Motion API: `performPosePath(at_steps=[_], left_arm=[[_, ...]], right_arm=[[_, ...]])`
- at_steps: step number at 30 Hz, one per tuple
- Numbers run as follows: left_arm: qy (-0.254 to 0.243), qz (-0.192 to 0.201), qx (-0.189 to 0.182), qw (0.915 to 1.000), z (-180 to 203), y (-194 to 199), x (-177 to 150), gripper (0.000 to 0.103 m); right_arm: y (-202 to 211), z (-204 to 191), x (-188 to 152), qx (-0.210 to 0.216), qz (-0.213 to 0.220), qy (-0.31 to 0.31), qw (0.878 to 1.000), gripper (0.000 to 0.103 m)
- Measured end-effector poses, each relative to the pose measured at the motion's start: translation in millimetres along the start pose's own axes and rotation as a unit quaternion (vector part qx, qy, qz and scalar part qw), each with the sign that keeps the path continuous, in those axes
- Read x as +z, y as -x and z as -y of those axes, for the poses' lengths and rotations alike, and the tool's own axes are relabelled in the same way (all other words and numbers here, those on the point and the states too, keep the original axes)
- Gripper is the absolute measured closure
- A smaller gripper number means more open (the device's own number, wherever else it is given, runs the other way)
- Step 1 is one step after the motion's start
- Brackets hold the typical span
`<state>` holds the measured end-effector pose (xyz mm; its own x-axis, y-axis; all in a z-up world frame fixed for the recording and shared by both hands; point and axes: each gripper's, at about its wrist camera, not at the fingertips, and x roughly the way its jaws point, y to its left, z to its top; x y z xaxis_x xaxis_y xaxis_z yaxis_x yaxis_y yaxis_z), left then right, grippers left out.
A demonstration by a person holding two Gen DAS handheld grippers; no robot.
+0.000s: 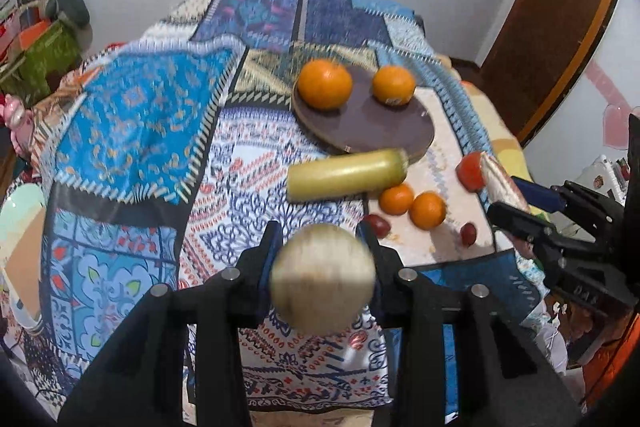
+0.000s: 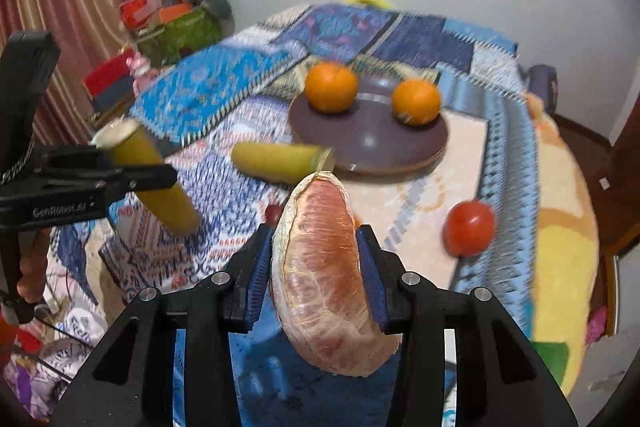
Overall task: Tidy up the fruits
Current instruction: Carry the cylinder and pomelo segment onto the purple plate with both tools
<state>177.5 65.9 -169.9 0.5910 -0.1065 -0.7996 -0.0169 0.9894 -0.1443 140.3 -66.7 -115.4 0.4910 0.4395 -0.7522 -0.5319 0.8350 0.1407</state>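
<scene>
Fruits lie scattered over a bed covered in a patchwork blanket, and two pieces are up in the air, one in each gripper. The left gripper has its fingers closed on a yellow-green sugarcane piece, seen end-on from its own camera as a pale round face; from the right wrist view the same piece slants down through the fingers, above the blanket. The right gripper has its blue-padded fingers pressed on either side of a peeled pomelo segment, pink flesh under a thin skin, held with one tip pointing up and away from the camera.

On the bed, a round dark plate carries two oranges, set apart from each other toward its far side. A second sugarcane piece lies on its side just in front of the plate, one end touching or nearly touching the rim. Nearer, two small oranges sit side by side, touching. A tomato rests off to the right on the pale cloth, well apart from the plate. Two small dark-red fruits lie close to the small oranges; I can't tell what kind they are.
</scene>
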Motion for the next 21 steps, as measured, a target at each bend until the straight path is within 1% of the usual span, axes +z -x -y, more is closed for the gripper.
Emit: performPosePath(at_steps=[5,11,16,21], left_arm=[[-0.007,0.024,0.0,0.9997,9.2,9.6,16.3,0.066],[-0.012,0.039,-0.006,0.9992,14.6,9.5,37.3,0.066],[-0.015,0.041,-0.013,0.999,18.6,-2.0,56.3,0.066],[-0.016,0.041,-0.019,0.9989,20.1,-16.5,72.5,0.066]], right_arm=[[13.1,8.8,16.8,-0.019,0.032,-0.005,0.999,0.064],[18.0,22.3,38.9,-0.028,0.063,-0.022,0.997,0.064],[12.4,33.5,53.2,-0.031,0.076,-0.031,0.996,0.064],[0.6,43.3,64.1,-0.032,0.08,-0.04,0.995,0.064]])
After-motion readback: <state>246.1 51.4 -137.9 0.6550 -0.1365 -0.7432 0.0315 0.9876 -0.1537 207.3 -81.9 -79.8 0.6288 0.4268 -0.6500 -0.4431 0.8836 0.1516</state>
